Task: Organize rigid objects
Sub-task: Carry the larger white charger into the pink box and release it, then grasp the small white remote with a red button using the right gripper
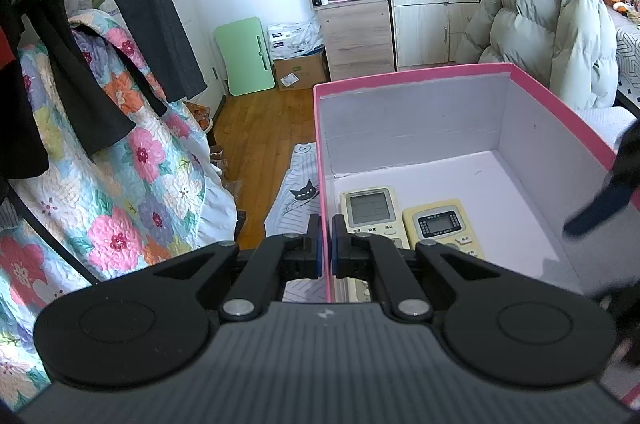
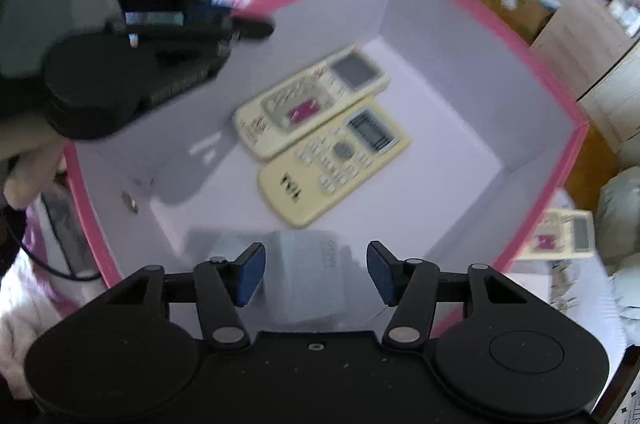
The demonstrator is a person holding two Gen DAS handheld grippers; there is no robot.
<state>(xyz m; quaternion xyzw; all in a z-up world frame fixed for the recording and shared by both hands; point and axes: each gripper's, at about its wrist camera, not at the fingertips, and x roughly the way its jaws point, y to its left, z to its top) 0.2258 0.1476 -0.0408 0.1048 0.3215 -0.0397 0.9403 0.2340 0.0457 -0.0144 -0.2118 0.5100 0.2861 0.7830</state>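
Left wrist view: my left gripper [image 1: 325,244] is clamped on the pink box [image 1: 452,74] wall. Two remotes [image 1: 370,208] lie on the box floor, long axes parallel, screens toward the far wall. Wooden floor [image 1: 260,120] beyond.

Right wrist view: my right gripper [image 2: 316,272] stands apart, empty, over the box. A third remote [image 2: 564,234] lies outside the box, on the bed.

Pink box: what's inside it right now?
Two remotes lie side by side on the pink box floor: a white remote and a yellower remote. The right gripper covers the near corner, so anything there is hidden.
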